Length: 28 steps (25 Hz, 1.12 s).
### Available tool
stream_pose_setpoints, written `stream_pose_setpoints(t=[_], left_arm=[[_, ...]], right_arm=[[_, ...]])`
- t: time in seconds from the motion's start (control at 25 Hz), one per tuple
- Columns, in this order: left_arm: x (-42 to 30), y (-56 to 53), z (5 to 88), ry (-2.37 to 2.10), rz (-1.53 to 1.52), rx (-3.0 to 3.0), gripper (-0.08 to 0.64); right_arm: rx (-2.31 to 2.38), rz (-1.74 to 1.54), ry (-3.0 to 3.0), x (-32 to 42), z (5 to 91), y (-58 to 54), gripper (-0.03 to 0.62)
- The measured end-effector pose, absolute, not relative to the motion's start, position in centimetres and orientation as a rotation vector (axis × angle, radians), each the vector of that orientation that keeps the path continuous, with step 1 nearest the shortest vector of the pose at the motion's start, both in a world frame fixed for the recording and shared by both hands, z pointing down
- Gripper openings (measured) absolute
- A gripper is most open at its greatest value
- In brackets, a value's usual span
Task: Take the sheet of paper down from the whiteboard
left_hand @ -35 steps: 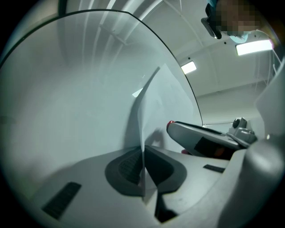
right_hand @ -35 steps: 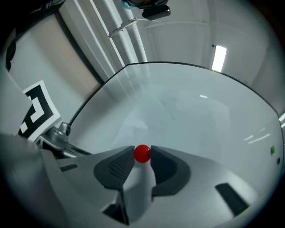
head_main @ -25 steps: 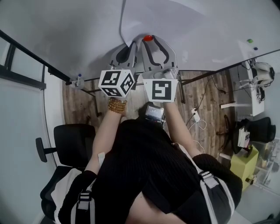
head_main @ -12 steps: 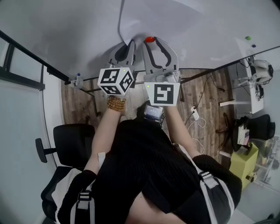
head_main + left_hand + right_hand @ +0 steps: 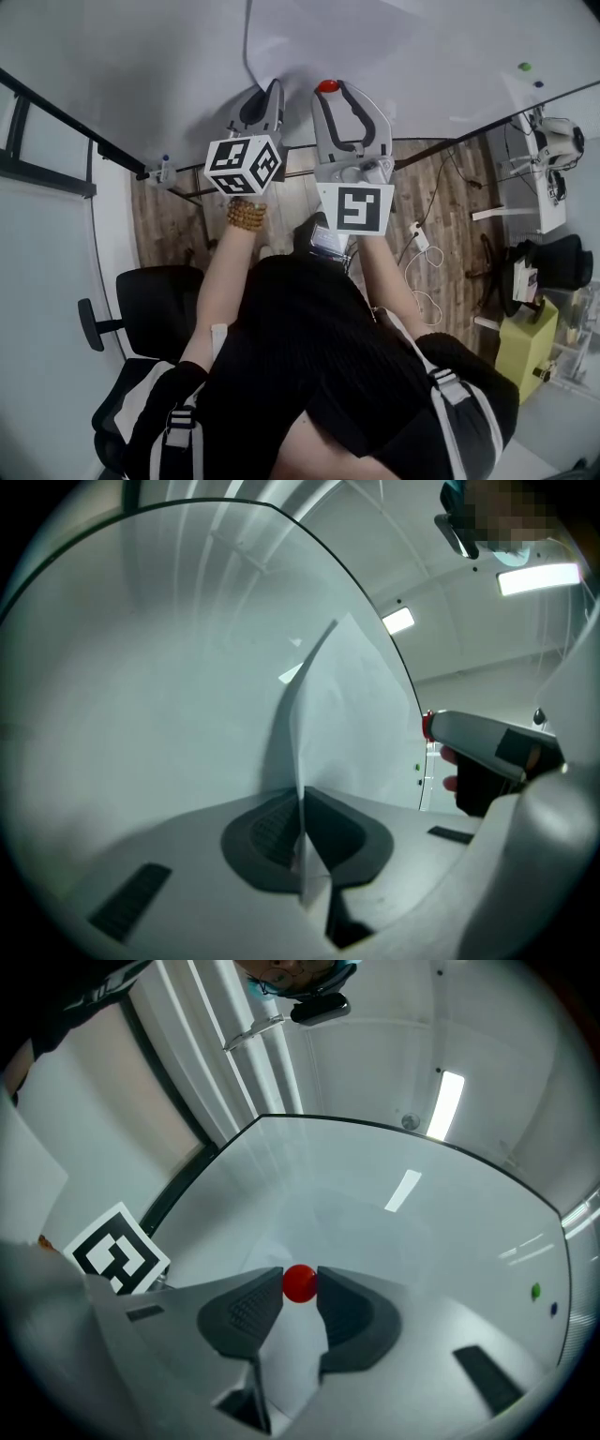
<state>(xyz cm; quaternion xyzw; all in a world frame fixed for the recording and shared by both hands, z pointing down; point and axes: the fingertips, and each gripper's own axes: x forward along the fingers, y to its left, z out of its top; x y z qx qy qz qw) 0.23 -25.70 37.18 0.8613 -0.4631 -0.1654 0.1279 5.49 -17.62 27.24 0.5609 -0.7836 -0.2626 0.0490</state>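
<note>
The person in a black top (image 5: pixel 309 366) stood at the whiteboard (image 5: pixel 141 66) with both arms raised, a bead bracelet (image 5: pixel 246 215) on the left wrist. The left gripper (image 5: pixel 272 89) was closed on the lower edge of the sheet of paper (image 5: pixel 309 37); in the left gripper view its pads (image 5: pixel 272 827) pinched the sheet, which stood edge-on and curled away from the board. Just beside it, the right gripper (image 5: pixel 333 87) was clamped on a small red magnet (image 5: pixel 326 85), both pads touching the ball in the right gripper view (image 5: pixel 300 1282), with the paper lying behind it. The rest of the sheet lay against the whiteboard above both grippers. Farther right on the board sat a green dot (image 5: pixel 524 67) and a blue dot (image 5: pixel 538 84), well apart from the paper.
</note>
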Motion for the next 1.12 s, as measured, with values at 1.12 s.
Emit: stream_pose_setpoints(t=[1.12], left_arm=[[-4.4,-20.6,36.6,-1.560,-0.430,2.541,0.012]], right_arm=[[1.691,-0.774,-2.442,5.3,26.8,-16.0,0.110]])
